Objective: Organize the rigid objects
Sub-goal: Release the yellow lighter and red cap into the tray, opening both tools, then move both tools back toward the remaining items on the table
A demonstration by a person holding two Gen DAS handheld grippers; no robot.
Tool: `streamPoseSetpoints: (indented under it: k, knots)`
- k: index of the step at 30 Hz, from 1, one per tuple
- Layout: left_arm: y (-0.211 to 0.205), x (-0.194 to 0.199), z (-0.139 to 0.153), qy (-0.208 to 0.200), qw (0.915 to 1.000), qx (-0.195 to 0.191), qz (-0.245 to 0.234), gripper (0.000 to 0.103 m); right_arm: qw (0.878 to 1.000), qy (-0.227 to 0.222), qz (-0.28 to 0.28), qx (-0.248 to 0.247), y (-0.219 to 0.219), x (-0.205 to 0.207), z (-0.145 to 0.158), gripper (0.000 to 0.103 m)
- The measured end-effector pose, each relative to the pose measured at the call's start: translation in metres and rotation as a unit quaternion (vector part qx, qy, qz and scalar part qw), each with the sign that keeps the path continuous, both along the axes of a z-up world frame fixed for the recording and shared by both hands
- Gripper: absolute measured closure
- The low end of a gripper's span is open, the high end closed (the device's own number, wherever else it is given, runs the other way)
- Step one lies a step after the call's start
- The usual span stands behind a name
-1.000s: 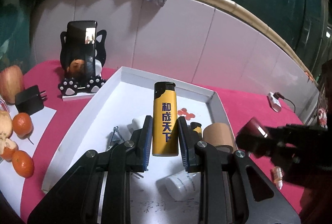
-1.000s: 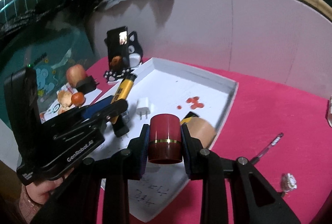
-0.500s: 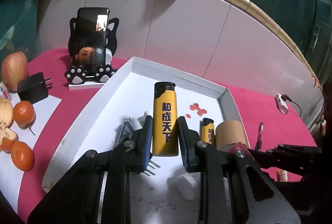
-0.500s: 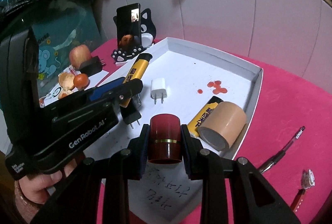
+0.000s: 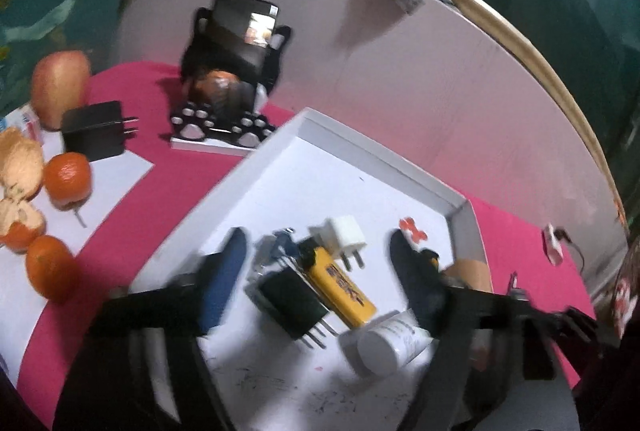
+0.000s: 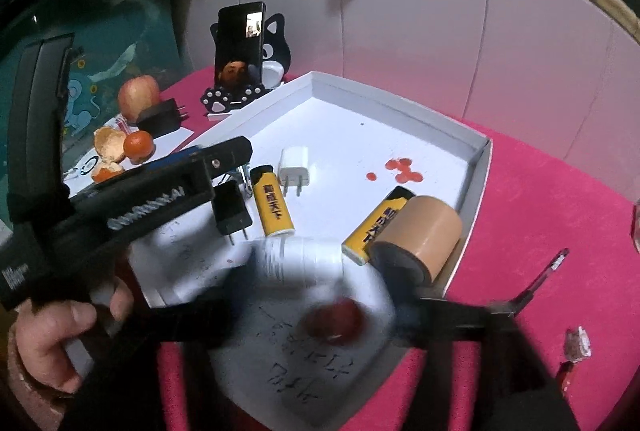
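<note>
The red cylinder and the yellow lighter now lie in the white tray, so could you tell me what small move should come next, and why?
Probably lift both grippers clear. The left gripper and right gripper have just been opening; the yellow lighter and red cylinder lie loose in the white tray. A pen waits outside.

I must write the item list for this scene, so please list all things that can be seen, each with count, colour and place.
tray: 1, white, on the pink cloth
lighters: 2, yellow, lying in the tray
plug adapters: 1 white, 1 black, in the tray
tape roll: 1, tan, tray's right corner
bottle: 1, white, lying in the tray
red cylinder: 1, dark red, blurred, on the tray floor
phone on cat stand: 1, black, behind the tray
apple: 1, left of the tray
tangerines: several, orange, left
pen: 1, right of the tray
left gripper: open over a lighter
right gripper: open, cylinder released
</note>
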State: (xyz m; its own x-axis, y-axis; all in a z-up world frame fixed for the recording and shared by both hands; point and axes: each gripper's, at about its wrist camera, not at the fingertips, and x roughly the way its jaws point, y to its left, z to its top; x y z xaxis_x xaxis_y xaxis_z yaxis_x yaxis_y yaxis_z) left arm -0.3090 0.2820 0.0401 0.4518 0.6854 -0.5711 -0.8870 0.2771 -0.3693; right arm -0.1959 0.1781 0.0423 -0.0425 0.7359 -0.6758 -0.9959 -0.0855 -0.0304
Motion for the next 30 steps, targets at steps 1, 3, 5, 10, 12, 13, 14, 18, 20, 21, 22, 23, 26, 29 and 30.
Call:
streamPoseSetpoints:
  k: [1, 3, 5, 10, 12, 13, 14, 18, 20, 21, 22, 23, 26, 29, 30]
  knots:
    - [0.000, -0.003, 0.001, 0.000, 0.9999, 0.003, 0.011, 0.022, 1.000, -0.005, -0.002, 0.006, -0.002, 0.000, 0.001, 0.009]
    - [0.000, -0.006, 0.001, 0.002, 0.9997, 0.003, 0.023, 0.022, 1.000, -0.013, -0.004, 0.010, -0.003, -0.001, 0.002, 0.009]
    - [0.001, -0.009, -0.001, -0.001, 0.9996, -0.002, 0.029, 0.017, 1.000, -0.013, -0.008, 0.013, -0.004, 0.001, 0.003, 0.008]
    - [0.000, -0.011, 0.002, -0.001, 0.9991, 0.006, 0.041, 0.013, 0.999, -0.019, -0.024, 0.018, -0.009, 0.005, 0.004, 0.000]
    - [-0.001, -0.009, 0.003, 0.005, 0.9989, 0.010, 0.045, 0.013, 0.999, -0.020, -0.032, 0.022, -0.011, 0.008, 0.005, 0.000]
    - [-0.001, -0.008, 0.004, 0.011, 0.9988, 0.011, 0.046, 0.013, 0.999, -0.021, -0.035, 0.023, -0.013, 0.008, 0.006, 0.000]
    - [-0.002, -0.007, 0.005, 0.014, 0.9987, 0.013, 0.047, 0.013, 0.999, -0.022, -0.038, 0.024, -0.014, 0.010, 0.007, 0.000]
    - [-0.009, -0.004, 0.014, 0.024, 0.9980, 0.026, 0.052, 0.013, 0.998, -0.019, -0.048, 0.030, -0.021, 0.018, 0.010, 0.000]
    - [-0.013, -0.003, 0.019, 0.029, 0.9976, 0.034, 0.052, 0.013, 0.998, -0.016, -0.054, 0.033, -0.024, 0.023, 0.012, 0.000]
    - [-0.015, -0.002, 0.022, 0.030, 0.9974, 0.038, 0.053, 0.013, 0.998, -0.012, -0.057, 0.035, -0.027, 0.026, 0.014, 0.000]
    - [-0.018, 0.000, 0.025, 0.032, 0.9972, 0.041, 0.053, 0.013, 0.997, -0.010, -0.060, 0.037, -0.029, 0.029, 0.015, 0.000]
    - [-0.020, 0.001, 0.027, 0.034, 0.9972, 0.043, 0.052, 0.013, 0.997, -0.008, -0.062, 0.039, -0.032, 0.031, 0.016, 0.000]
    - [-0.027, 0.010, 0.031, 0.045, 0.9970, 0.046, 0.042, 0.013, 0.997, -0.003, -0.068, 0.046, -0.041, 0.040, 0.019, 0.000]
    - [-0.034, 0.023, 0.034, 0.055, 0.9969, 0.050, 0.027, 0.013, 0.996, 0.006, -0.078, 0.052, -0.048, 0.051, 0.021, 0.000]
    - [-0.037, 0.027, 0.036, 0.058, 0.9967, 0.052, 0.022, 0.013, 0.995, 0.009, -0.082, 0.054, -0.050, 0.055, 0.022, 0.000]
